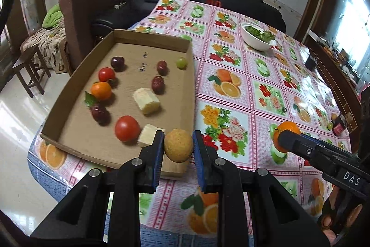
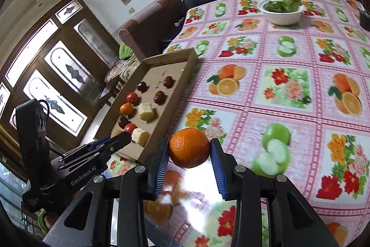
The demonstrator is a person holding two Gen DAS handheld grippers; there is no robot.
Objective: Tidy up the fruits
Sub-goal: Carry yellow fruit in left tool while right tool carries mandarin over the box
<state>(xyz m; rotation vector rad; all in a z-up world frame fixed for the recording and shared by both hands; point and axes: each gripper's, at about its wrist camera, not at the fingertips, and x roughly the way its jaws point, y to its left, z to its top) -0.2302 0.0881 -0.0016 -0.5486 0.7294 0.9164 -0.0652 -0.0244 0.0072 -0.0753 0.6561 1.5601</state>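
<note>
My left gripper (image 1: 178, 146) is shut on a small tan round fruit (image 1: 178, 145), held above the near right corner of the cardboard tray (image 1: 69, 87). The tray holds two tomatoes (image 1: 127, 128), a small orange (image 1: 101, 90), several dark red fruits (image 1: 158, 84), a green grape (image 1: 181, 62) and two pale peeled chunks (image 1: 146, 100). My right gripper (image 2: 188, 151) is shut on an orange (image 2: 189, 147), lifted over the tablecloth to the right of the tray (image 2: 185, 75). In the left wrist view that orange (image 1: 286, 131) shows at the right gripper's tip. The left gripper (image 2: 115, 140) appears at the tray's near end.
A white bowl of greens (image 1: 257, 37) stands far back on the fruit-patterned tablecloth (image 1: 231, 85). A small dark box (image 1: 340, 126) and a green grape (image 1: 330, 125) lie near the table's right edge. A sofa and armchair stand behind the table. A person's hand (image 1: 333, 217) holds the right gripper.
</note>
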